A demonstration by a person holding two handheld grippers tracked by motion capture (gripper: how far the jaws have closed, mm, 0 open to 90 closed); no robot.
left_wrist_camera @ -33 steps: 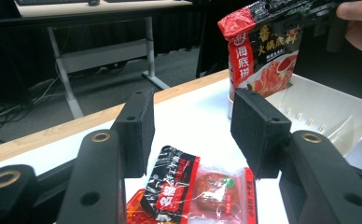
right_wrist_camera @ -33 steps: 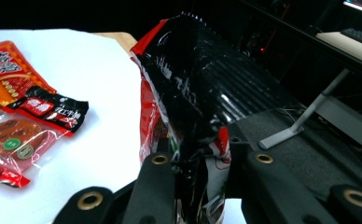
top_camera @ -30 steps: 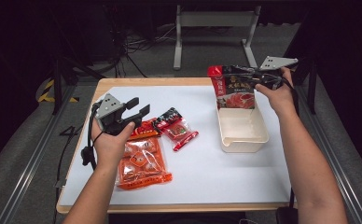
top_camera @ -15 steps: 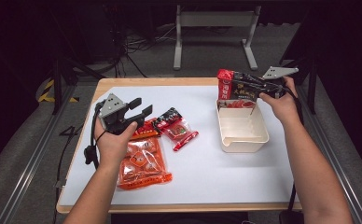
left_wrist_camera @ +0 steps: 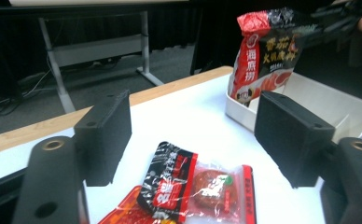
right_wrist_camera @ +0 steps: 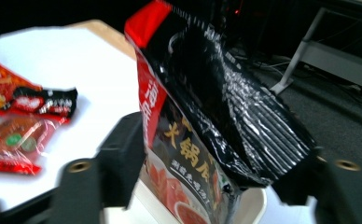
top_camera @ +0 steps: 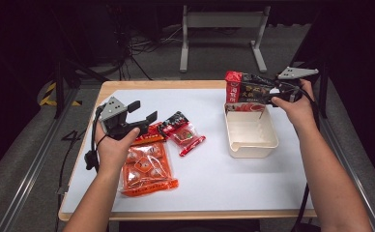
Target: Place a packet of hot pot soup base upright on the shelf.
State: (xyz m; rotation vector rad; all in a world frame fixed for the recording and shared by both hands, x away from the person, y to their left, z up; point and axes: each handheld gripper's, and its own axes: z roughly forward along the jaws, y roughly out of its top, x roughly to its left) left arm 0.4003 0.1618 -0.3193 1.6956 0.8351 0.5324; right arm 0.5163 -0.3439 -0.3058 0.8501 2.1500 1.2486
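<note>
A tall red and black sauce packet (top_camera: pixel 246 89) (right_wrist_camera: pixel 207 107) (left_wrist_camera: pixel 263 56) stands upright in the far end of a cream tub (top_camera: pixel 251 148) (left_wrist_camera: pixel 342 100) at the right of the table. My right gripper (top_camera: pixel 268 94) (right_wrist_camera: pixel 212 172) reaches in from the right. Its jaws have just been opening and now stand loosely on either side of the packet. My left gripper (top_camera: pixel 143 110) (left_wrist_camera: pixel 195 133) hovers over the snack packets at the left. Its jaws have also just been opening, with nothing between them. Below it lies a small red and black snack packet (top_camera: pixel 183 133) (left_wrist_camera: pixel 193 186).
A large orange packet (top_camera: pixel 147 166) lies under my left hand, with another orange packet (top_camera: pixel 146 139) just beyond it. A white mat (top_camera: pixel 209 183) covers the wooden table. Behind the table stand a grey metal frame (top_camera: pixel 222 21) and floor cables (top_camera: pixel 142 46).
The right hand has brought the sauce packet down and leftward until it stands in the tub, and its jaws have spread. The left jaws have widened; that hand stayed in place.
</note>
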